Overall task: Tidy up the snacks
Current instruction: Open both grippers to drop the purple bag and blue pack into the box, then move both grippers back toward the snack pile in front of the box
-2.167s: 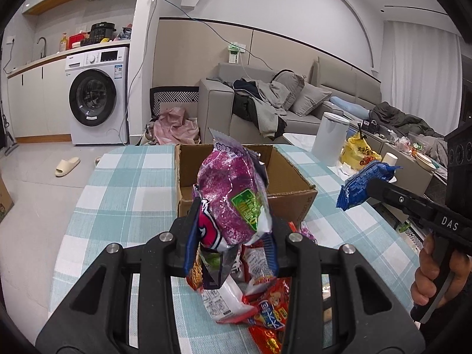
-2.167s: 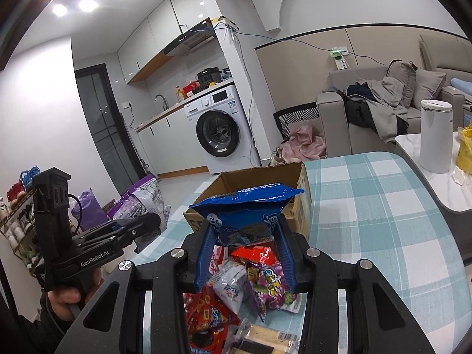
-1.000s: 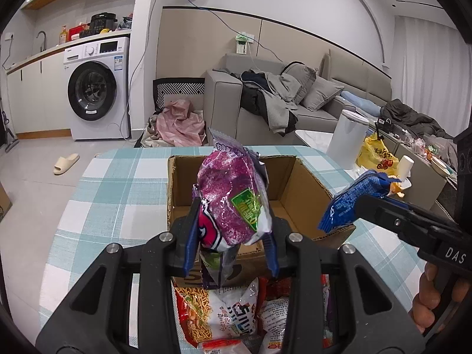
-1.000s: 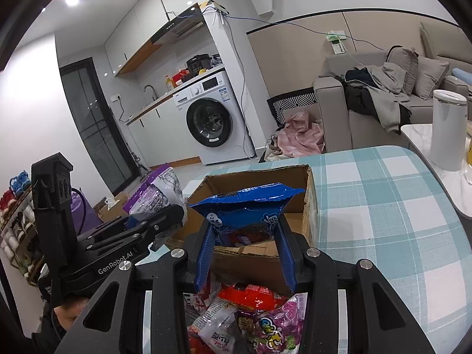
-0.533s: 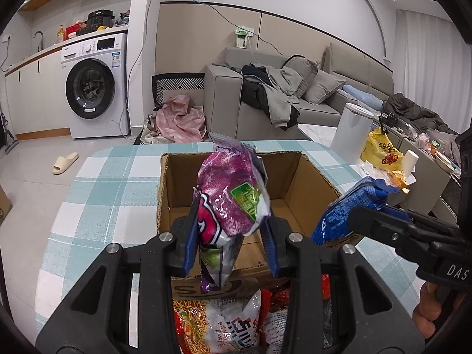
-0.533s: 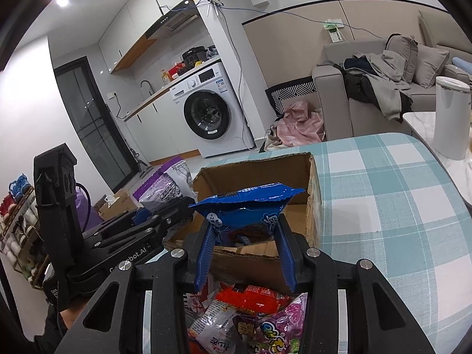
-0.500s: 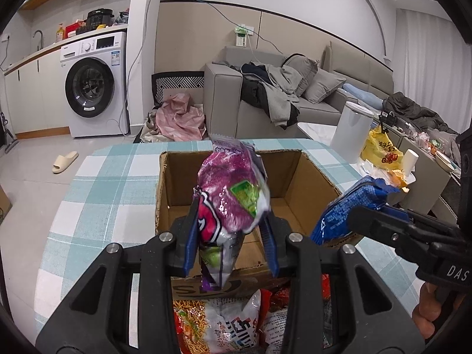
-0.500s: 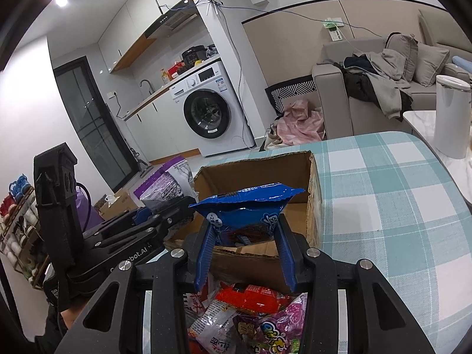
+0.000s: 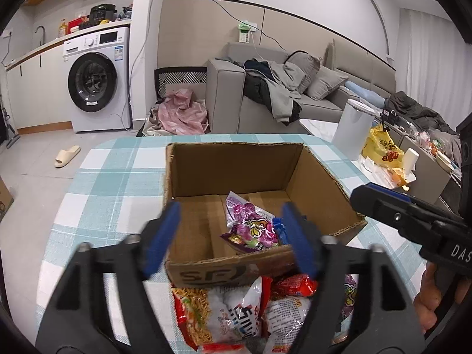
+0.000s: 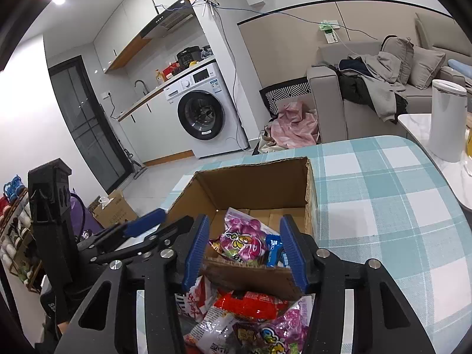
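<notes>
An open cardboard box [image 9: 321, 183] [image 10: 311, 194] stands on the checked table. A purple snack bag [image 9: 250, 227] [image 10: 242, 240] and a blue snack bag [image 9: 280, 230] [image 10: 274, 249] lie inside it. My left gripper [image 9: 233, 230] is open and empty over the box's near edge; it also shows at the left in the right wrist view [image 10: 165, 221]. My right gripper [image 10: 243, 240] is open and empty above the box's near wall; its body shows at the right of the left wrist view. A pile of loose snack packets [image 9: 236, 309] [image 10: 247, 318] lies on the table in front of the box.
The table has a teal and white checked cloth [image 9: 103, 177] [image 10: 383, 191]. A white cylinder bin [image 9: 352, 129] [image 10: 447, 118] and a yellow bag [image 9: 382, 147] sit on a side table to the right. A sofa and a washing machine [image 9: 94, 82] stand behind.
Both grippers have opened. The purple bag has dropped from my left gripper and the blue bag from my right gripper; both now lie in the box.
</notes>
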Tool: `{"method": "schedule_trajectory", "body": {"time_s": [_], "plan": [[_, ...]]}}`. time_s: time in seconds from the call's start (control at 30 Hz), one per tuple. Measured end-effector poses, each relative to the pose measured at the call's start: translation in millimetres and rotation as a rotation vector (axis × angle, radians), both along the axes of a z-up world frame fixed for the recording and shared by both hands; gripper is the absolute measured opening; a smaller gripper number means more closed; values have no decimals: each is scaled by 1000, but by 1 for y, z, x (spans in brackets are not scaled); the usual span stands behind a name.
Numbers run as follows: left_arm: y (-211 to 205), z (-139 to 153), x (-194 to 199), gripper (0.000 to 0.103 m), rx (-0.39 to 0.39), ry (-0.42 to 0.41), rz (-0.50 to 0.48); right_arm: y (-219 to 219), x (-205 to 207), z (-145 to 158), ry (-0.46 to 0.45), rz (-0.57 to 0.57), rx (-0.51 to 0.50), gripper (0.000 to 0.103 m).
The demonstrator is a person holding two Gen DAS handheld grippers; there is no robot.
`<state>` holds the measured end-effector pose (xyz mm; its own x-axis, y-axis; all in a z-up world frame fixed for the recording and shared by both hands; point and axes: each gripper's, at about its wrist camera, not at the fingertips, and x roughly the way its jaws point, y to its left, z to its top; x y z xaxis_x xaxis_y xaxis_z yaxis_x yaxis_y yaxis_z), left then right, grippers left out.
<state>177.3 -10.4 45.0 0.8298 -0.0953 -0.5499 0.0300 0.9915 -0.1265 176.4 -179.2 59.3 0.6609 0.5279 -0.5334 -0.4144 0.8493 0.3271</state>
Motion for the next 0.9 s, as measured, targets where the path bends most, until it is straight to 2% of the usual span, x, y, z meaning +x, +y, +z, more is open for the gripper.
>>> {"method": "schedule_trajectory", "body": {"time_s": [0.03, 0.1, 0.13, 0.2, 0.23, 0.67, 0.9], "plan": [[1, 1, -6, 84, 3, -13, 3, -2, -2, 0, 0, 1, -1, 73], [3, 3, -15, 88, 19, -16, 9, -7, -5, 0, 4, 6, 5, 89], [3, 4, -19, 90, 29, -11, 12, -10, -7, -1, 10, 12, 13, 94], [3, 6, -30, 103, 46, -10, 16, -13, -12, -1, 16, 12, 13, 99], [3, 6, -36, 102, 53, -18, 17, -15, -14, -2, 18, 6, 3, 103], [5, 1, -99, 102, 83, -19, 16, -20, -47, -11, 27, 30, -68, 103], [9, -8, -118, 102, 82, 12, 16, -21, -65, -25, 56, 54, -99, 103]]}}
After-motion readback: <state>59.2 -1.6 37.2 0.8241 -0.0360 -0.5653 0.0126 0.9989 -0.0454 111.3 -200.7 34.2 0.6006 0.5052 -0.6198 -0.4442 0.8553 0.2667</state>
